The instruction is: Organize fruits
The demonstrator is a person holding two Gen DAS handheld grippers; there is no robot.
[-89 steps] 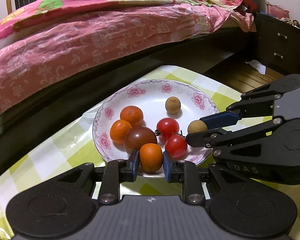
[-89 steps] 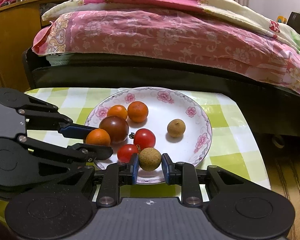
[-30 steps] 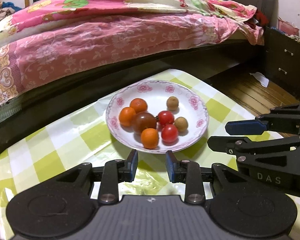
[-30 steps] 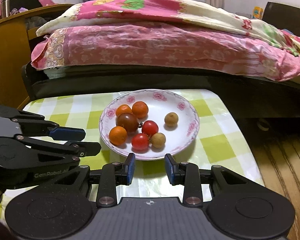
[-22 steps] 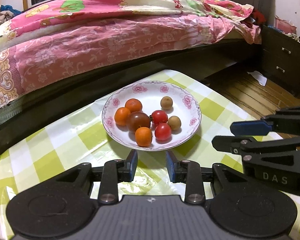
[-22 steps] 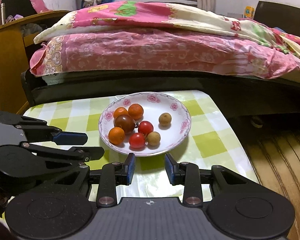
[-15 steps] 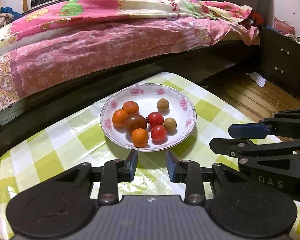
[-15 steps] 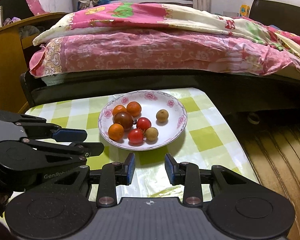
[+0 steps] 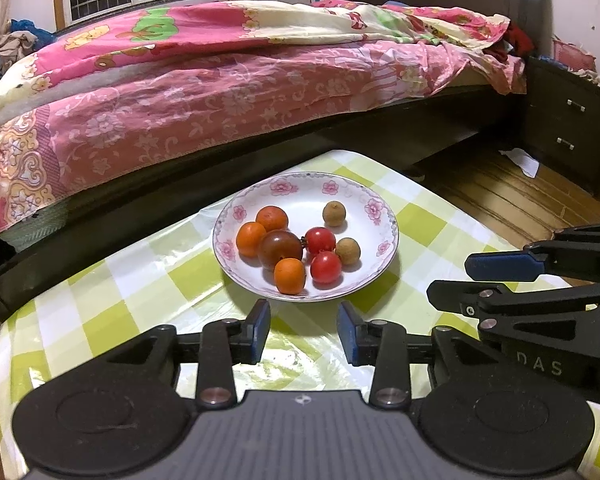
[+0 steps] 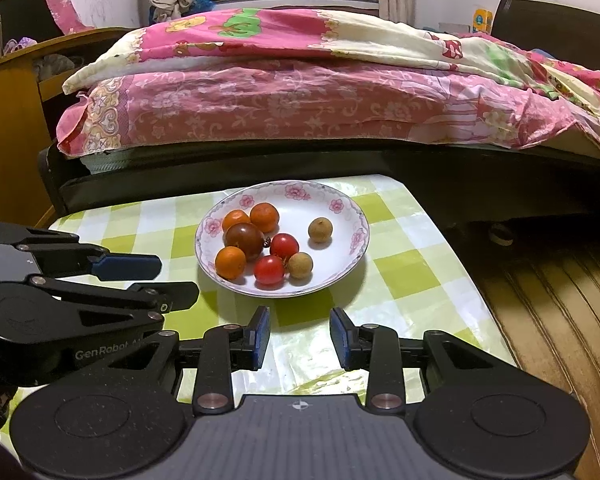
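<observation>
A white plate with pink flowers (image 9: 384, 216) (image 10: 352, 208) stands on the green-checked table. It holds three small oranges, one of them nearest me (image 9: 289, 276) (image 10: 230, 262), a dark tomato (image 9: 280, 248) (image 10: 244, 239), two red cherry tomatoes (image 9: 326, 267) (image 10: 269, 270) and two brown longans (image 9: 347, 251) (image 10: 300, 265). My left gripper (image 9: 303, 332) is open and empty, held back from the plate's near rim. My right gripper (image 10: 300, 336) is open and empty, also short of the plate. Each gripper shows at the side of the other's view.
A bed with a pink floral quilt (image 9: 220, 92) runs along the table's far side. A dark nightstand (image 9: 568, 128) stands at the right and a wooden cabinet (image 10: 8, 128) at the left. The table's right edge drops to wooden floor (image 10: 548, 300).
Three seconds ago the left gripper held an orange and the right a longan over the plate. Both fruits now lie in the plate, and both grippers have opened and drawn back.
</observation>
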